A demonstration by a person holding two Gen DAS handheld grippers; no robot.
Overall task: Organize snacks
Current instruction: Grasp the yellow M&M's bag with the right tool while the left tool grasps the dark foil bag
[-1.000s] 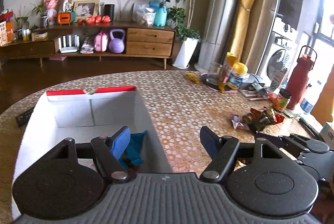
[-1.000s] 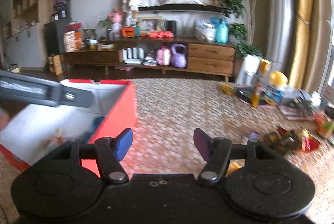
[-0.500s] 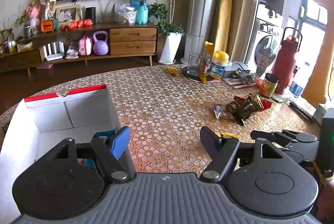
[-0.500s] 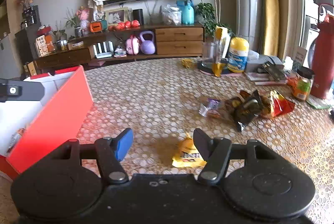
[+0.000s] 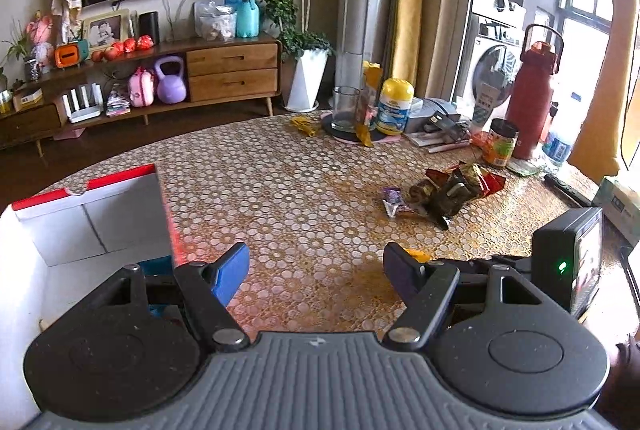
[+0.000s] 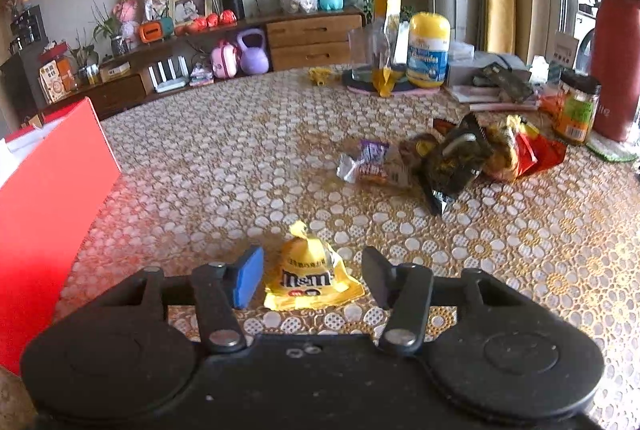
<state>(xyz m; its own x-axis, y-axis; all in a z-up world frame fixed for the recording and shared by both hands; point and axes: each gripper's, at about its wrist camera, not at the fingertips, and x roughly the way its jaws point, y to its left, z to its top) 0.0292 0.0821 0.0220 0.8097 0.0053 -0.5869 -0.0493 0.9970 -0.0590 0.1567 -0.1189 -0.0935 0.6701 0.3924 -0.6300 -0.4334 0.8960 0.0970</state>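
Observation:
A small yellow M&M's packet [image 6: 308,280] lies on the patterned table between the fingers of my right gripper [image 6: 310,276]. Its jaws are closing, with gaps still showing on both sides of the packet. A heap of snack packets [image 6: 460,153] sits further out to the right, also seen as snack packets [image 5: 448,187] in the left wrist view. The red box [image 5: 92,213] with white inside stands at the left, a blue item in its bottom. My left gripper [image 5: 316,270] hangs open and empty over the table beside the box's right wall. The right gripper's body [image 5: 568,262] shows at its right.
At the table's far side stand a glass [image 5: 345,107], a yellow-capped bottle [image 5: 394,107], a jar [image 5: 498,143], a tall red flask [image 5: 534,97] and papers. The red box wall [image 6: 44,213] rises left of my right gripper. A sideboard lines the back wall.
Both grippers swung right, away from the box. My right gripper came down over the yellow packet and its jaws narrowed around it. The left gripper stayed open.

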